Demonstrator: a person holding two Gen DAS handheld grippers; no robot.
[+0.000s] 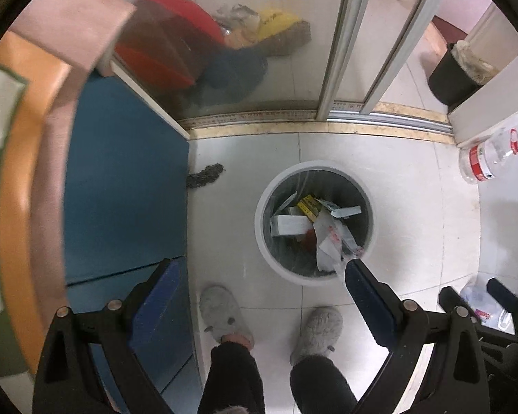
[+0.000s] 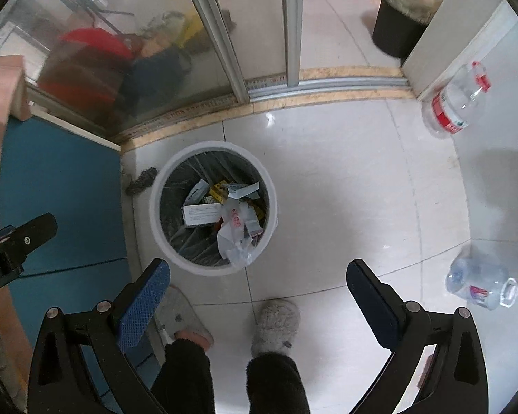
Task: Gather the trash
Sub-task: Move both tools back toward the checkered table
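A round grey trash bin (image 1: pixel 269 191) (image 2: pixel 159 186) stands on the tiled floor, holding boxes, papers and a clear plastic wrapper (image 1: pixel 331 241) (image 2: pixel 234 231). My left gripper (image 1: pixel 259 272) is open and empty above the bin's near edge; the wrapper hangs right at the tip of one of its fingers (image 1: pixel 366 296). My right gripper (image 2: pixel 259 276) is open and empty above the floor right of the bin. A small clear bottle (image 2: pixel 480 281) (image 1: pixel 483 305) lies on the floor at the right. A large clear bottle (image 2: pixel 454 105) (image 1: pixel 487 158) lies by the wall.
A blue cabinet (image 1: pixel 121 179) stands left of the bin. A dark rag (image 1: pixel 205 174) lies by it. Glass sliding doors (image 1: pixel 259 51) are behind, with a black bin (image 1: pixel 452 76) beyond. The person's grey slippers (image 1: pixel 224 314) are below the grippers.
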